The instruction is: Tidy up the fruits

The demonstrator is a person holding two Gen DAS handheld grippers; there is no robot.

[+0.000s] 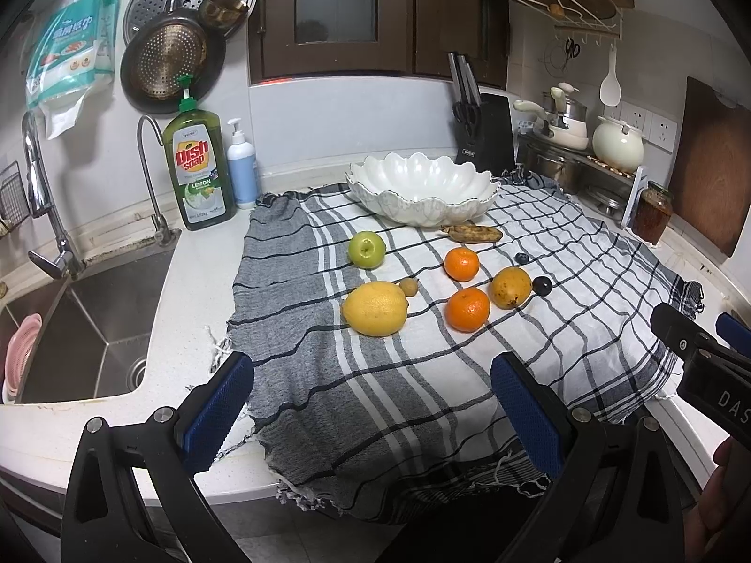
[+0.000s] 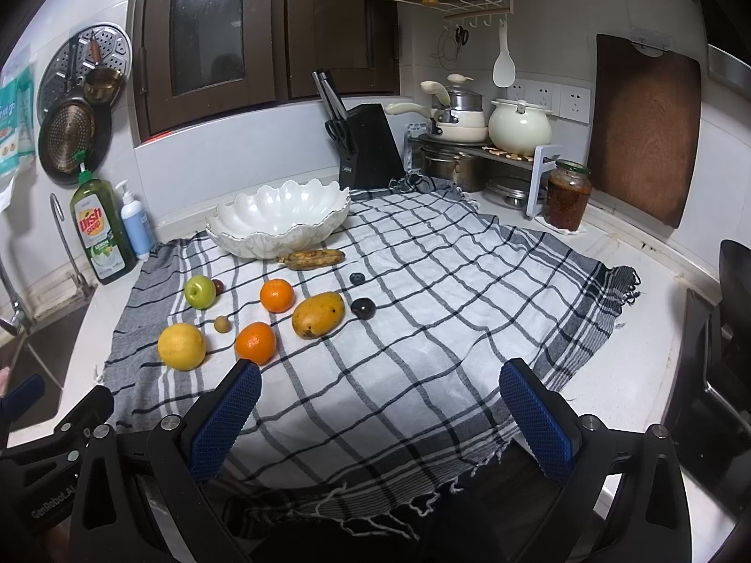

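Note:
An empty white scalloped bowl stands at the back of a checked cloth. In front of it lie a spotted banana, a green apple, a lemon, two oranges, a mango, a dark plum, a blueberry and a small brown fruit. My left gripper and right gripper are open and empty above the cloth's near edge.
A sink and faucet lie left, with dish soap and a pump bottle. A knife block, pots, a jar and a cutting board stand at the back right. A stove is right.

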